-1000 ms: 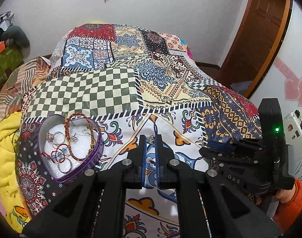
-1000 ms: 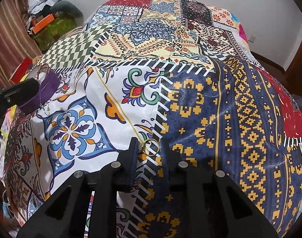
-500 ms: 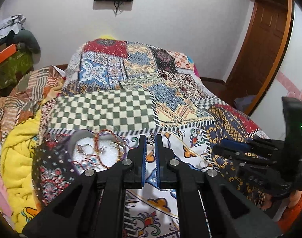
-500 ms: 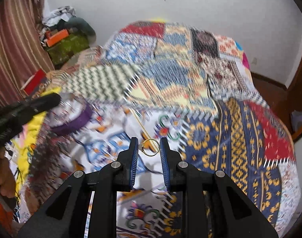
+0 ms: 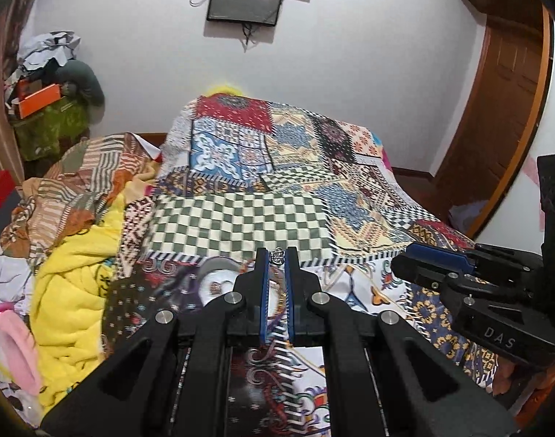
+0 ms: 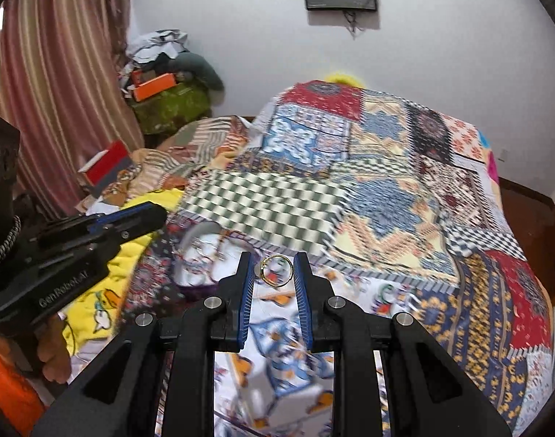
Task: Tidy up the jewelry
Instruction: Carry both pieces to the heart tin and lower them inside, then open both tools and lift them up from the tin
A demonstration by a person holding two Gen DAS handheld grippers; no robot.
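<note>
A small silver ring (image 5: 277,254) is pinched at the very tips of the left tongs (image 5: 277,255). These tongs are closed almost all the way, with only a thin gap left between the blue pads (image 5: 264,291). The ring is held up above the bed (image 5: 241,218), which is covered by a patchwork blanket (image 5: 237,222) with many colours.

A thin gold ring (image 6: 276,270) is gripped between the tips of the right tongs (image 6: 276,269). These tongs are open a little wider, just as wide as the gold ring. This ring is also held in the air over the bed.

A heart-shaped box (image 6: 199,255) is seen on the bed, just past the tips of both tongs. Its inside is white and its wall is purple. Bracelets and other little things are seen in it, but they are blurred in the right view and partly hidden behind the left tongs in the left view.

A yellow blanket (image 5: 73,291) is piled at the left side of the bed. A dark screen (image 5: 245,2) is hung on the white wall beyond the bed. A brown wooden door (image 5: 495,120) is seen to the right of the bed.
</note>
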